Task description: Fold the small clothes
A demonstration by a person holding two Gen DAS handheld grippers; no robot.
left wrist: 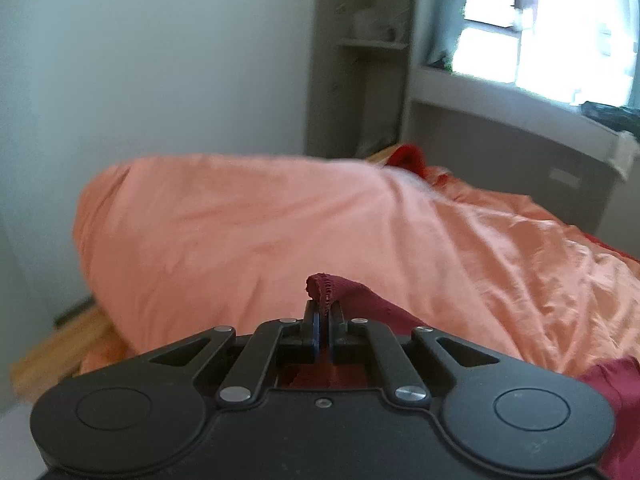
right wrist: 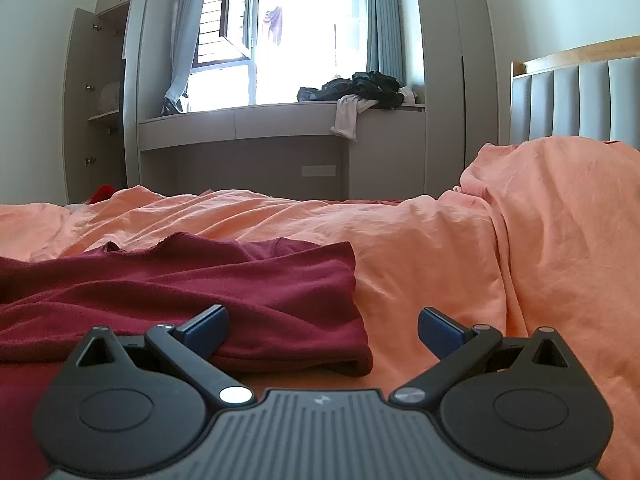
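A dark red garment [right wrist: 208, 280] lies on the orange bedding [right wrist: 440, 248], partly folded, with its right edge near the middle of the right wrist view. My left gripper [left wrist: 324, 312] is shut on a hemmed edge of the dark red garment [left wrist: 340, 288] and holds it lifted above the orange bedding [left wrist: 280, 220]. My right gripper [right wrist: 322, 330] is open and low over the bed. Its left finger [right wrist: 204, 330] rests at the garment's near right corner, its right finger [right wrist: 440, 332] over bare bedding. It holds nothing.
A heaped orange duvet [right wrist: 560, 208] rises at the right before a padded headboard [right wrist: 572, 96]. A window ledge [right wrist: 280, 120] with a pile of dark clothes [right wrist: 360, 86] runs behind the bed. An open wardrobe [right wrist: 104, 100] stands at the left. A bright red item [left wrist: 408, 158] lies at the bed's far edge.
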